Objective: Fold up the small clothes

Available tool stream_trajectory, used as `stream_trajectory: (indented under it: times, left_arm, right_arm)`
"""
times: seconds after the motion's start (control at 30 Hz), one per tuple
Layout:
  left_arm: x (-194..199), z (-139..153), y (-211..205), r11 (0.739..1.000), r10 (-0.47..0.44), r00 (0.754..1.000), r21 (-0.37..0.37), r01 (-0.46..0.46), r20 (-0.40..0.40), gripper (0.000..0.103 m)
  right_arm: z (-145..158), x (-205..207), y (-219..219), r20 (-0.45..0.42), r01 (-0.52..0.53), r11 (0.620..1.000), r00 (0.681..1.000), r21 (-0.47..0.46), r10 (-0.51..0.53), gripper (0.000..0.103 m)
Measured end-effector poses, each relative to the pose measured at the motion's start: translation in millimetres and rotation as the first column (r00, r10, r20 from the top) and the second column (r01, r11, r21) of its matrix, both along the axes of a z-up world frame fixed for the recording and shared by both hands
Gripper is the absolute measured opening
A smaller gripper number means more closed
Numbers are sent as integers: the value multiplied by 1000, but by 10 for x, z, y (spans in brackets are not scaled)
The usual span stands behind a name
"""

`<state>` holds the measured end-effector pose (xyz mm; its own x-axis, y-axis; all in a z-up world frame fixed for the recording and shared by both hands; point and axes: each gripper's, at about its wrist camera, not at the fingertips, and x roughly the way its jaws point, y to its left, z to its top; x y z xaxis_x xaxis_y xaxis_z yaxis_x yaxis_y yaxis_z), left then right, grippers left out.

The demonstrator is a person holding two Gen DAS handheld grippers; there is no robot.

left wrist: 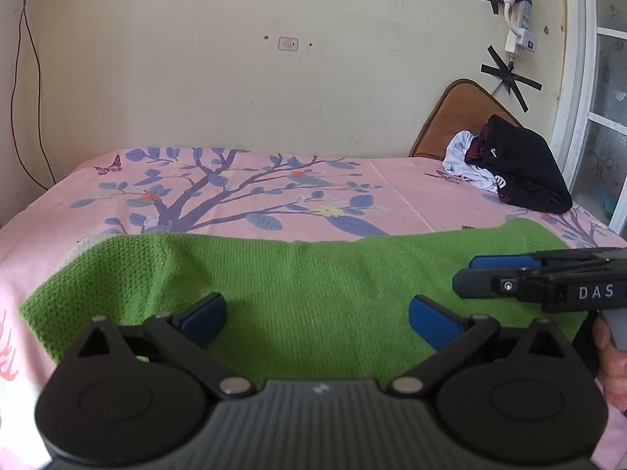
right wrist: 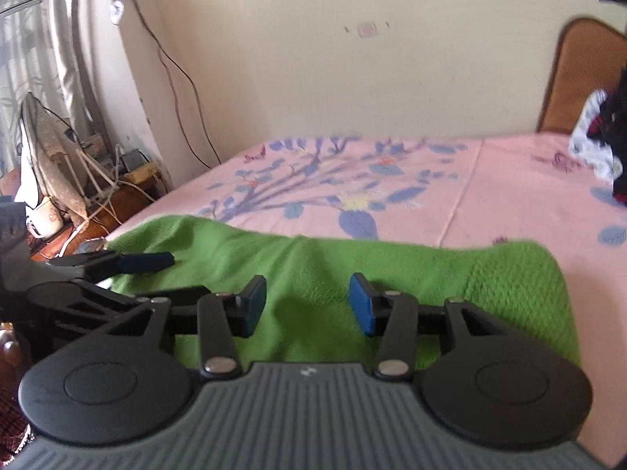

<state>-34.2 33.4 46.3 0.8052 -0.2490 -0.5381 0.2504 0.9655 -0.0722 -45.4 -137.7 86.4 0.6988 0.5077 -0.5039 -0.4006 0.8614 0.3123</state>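
A green knitted cloth (left wrist: 298, 286) lies spread across the near part of a pink flowered bedsheet (left wrist: 243, 192); it also shows in the right wrist view (right wrist: 352, 266). My left gripper (left wrist: 317, 317) is open and empty, just above the cloth's near edge. My right gripper (right wrist: 307, 305) is open and empty over the cloth's middle. The right gripper (left wrist: 470, 278) enters the left wrist view from the right, over the cloth's right end. The left gripper (right wrist: 156, 260) shows at the left of the right wrist view, over the cloth's left end.
A pile of black and white clothes (left wrist: 509, 168) lies at the bed's far right, against a brown cushion (left wrist: 450, 117). A cluttered side table with a mug (right wrist: 47, 215) and cables stands left of the bed. The wall runs behind the bed.
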Motion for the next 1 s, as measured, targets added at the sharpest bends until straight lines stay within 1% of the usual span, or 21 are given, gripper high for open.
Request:
stream_trajectory:
  times: [0.03,0.2,0.3,0.33,0.43,0.47,0.63,0.8,1.0]
  left_arm:
    - [2,-1,1,1000,0,1000,0,0,-1,103]
    - [31,-2,57,999,-14,1000,-32,14,-10,103]
    - [28,1,59,999,-17,1000,-35,17,-9,103]
    - [26,2,59,999,-17,1000,-36,16,-7,103]
    - [19,1,83,998,-14,1000,-54,14,-2,103]
    - [18,0,95,998,-14,1000,-63,14,-1,103]
    - [17,-4,129,996,-15,1000,-92,15,4,103]
    - [16,-4,72,998,-10,1000,-61,10,4,103]
    - [18,3,88,998,-12,1000,-66,12,3,103]
  right_arm:
    - [-16,-29,-17,14,-7,1000,1000,12,7,51]
    - [-10,-52,-61,9,-8,999,1000,52,8,52]
    - [-8,-65,-84,9,-21,997,1000,72,21,57]
    - [-4,-66,-75,12,-31,997,999,72,30,61]
    - [1,-73,-30,24,-49,998,999,48,48,68]
    - [3,-76,-16,27,-53,998,998,40,52,69]
    - [7,-85,-4,34,-60,998,998,21,60,70]
    - [5,-83,-3,35,-62,998,998,15,61,70]
    - [6,-81,12,34,-76,997,997,17,75,75]
